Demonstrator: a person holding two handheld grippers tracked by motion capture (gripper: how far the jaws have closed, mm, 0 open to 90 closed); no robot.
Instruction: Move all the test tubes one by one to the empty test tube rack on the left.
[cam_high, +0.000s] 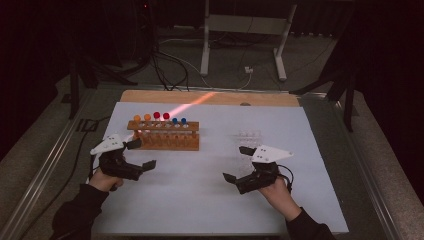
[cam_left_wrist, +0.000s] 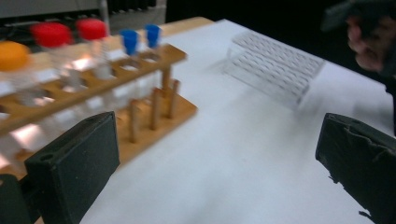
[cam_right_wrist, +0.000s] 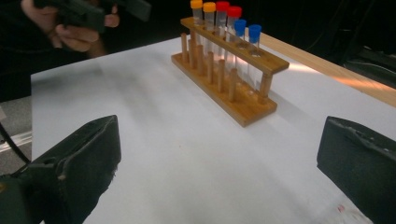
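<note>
Both grippers — left (cam_high: 141, 154), right (cam_high: 237, 163) — hover with jaws apart, empty. The tubes (cam_high: 161, 121) stand upright in the far-left rack (cam_high: 167, 141) — within reach.

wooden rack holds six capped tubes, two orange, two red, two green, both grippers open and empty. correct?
Not quite: the last two caps are blue, not green, as the right gripper view shows. The rest stands: the wooden rack holds six capped tubes, two orange, two red, and the left gripper and right gripper are both open and empty.
</note>
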